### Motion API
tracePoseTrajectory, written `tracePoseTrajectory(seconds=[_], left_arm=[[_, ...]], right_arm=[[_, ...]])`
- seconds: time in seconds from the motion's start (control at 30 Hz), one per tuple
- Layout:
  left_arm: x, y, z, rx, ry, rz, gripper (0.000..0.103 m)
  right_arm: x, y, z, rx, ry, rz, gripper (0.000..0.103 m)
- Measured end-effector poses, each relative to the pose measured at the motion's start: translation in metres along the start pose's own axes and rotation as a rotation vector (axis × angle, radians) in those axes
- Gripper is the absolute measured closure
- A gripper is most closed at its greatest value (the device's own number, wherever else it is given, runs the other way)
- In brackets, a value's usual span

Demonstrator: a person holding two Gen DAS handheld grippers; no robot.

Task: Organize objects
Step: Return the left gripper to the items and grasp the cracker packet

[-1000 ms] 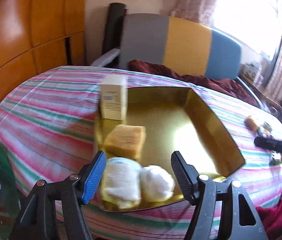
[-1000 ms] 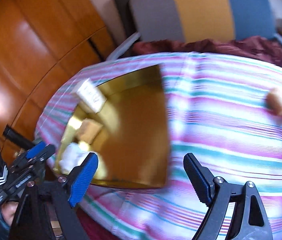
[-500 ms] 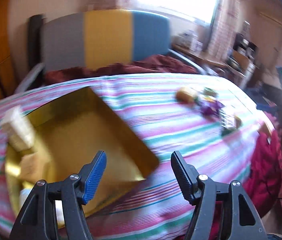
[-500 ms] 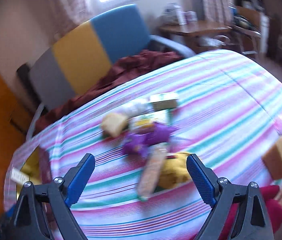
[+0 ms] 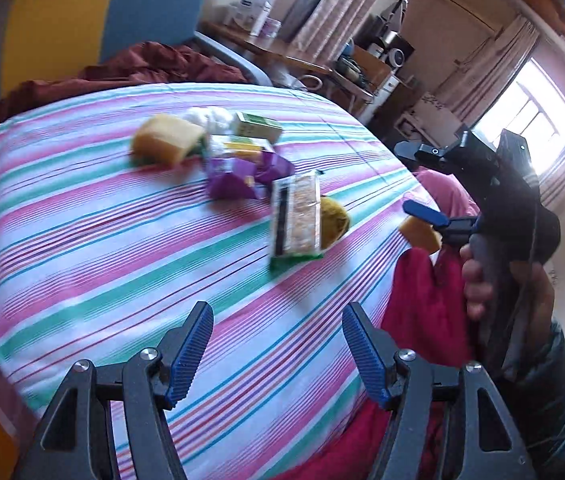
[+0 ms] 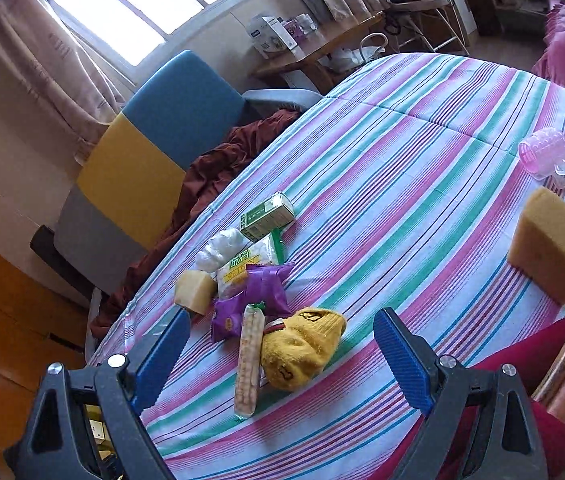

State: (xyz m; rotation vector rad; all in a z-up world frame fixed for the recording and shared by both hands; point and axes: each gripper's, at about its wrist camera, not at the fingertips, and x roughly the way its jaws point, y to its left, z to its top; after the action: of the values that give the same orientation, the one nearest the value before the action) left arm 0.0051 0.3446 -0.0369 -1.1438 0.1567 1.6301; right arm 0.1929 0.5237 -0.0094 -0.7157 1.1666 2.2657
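**Kid:** Both tongs are let go, right?

**Helper:** Yes. Left gripper [image 5: 277, 350] hangs over the striped tablecloth [image 5: 82, 240] with its blue pads apart and nothing between them. Right gripper [image 6: 282, 360] has just been opening its jaws, and they grip nothing either.

**Kid:** Where is the stuff to tidy?

**Helper:** It sits in a little pile. In the right wrist view, start at the left. A small sponge [image 6: 195, 292] lies at ten o'clock from the yellow knit hat [image 6: 302, 350]. A white wad [image 6: 220, 249] is just above the sponge. Two purple snack bags [image 6: 256, 294] lie beside the sponge, on top of a yellow and green packet [image 6: 248, 260]. A green box [image 6: 268, 216] sits at twelve o'clock.

**Kid:** And the long thing?

**Helper:** A cracker pack [image 6: 248, 360] touches the hat on its left side. Far off at three o'clock stands a big sponge [image 6: 552, 246], near the table edge. A pink plastic cup [image 6: 542, 154] lies on its side above it.

**Kid:** Who holds the tongs?

**Helper:** A hand [image 5: 482, 276] grips the right one's handle in the left wrist view.
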Motion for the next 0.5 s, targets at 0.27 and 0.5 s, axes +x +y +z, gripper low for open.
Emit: tracePoseTrajectory(seconds=[0.27,0.5], left_arm=[[0.056,-0.014,0.036,-0.022,0.053,-0.107,0.035],[0.097,0.005,0.061,-0.118,0.072,-0.173,0.035]], right_arm=[[0.009,-0.002,-0.002,0.004,0.031,0.033,0.009],[0.012,-0.004,-0.003,0.011,0.053,0.065,0.009]])
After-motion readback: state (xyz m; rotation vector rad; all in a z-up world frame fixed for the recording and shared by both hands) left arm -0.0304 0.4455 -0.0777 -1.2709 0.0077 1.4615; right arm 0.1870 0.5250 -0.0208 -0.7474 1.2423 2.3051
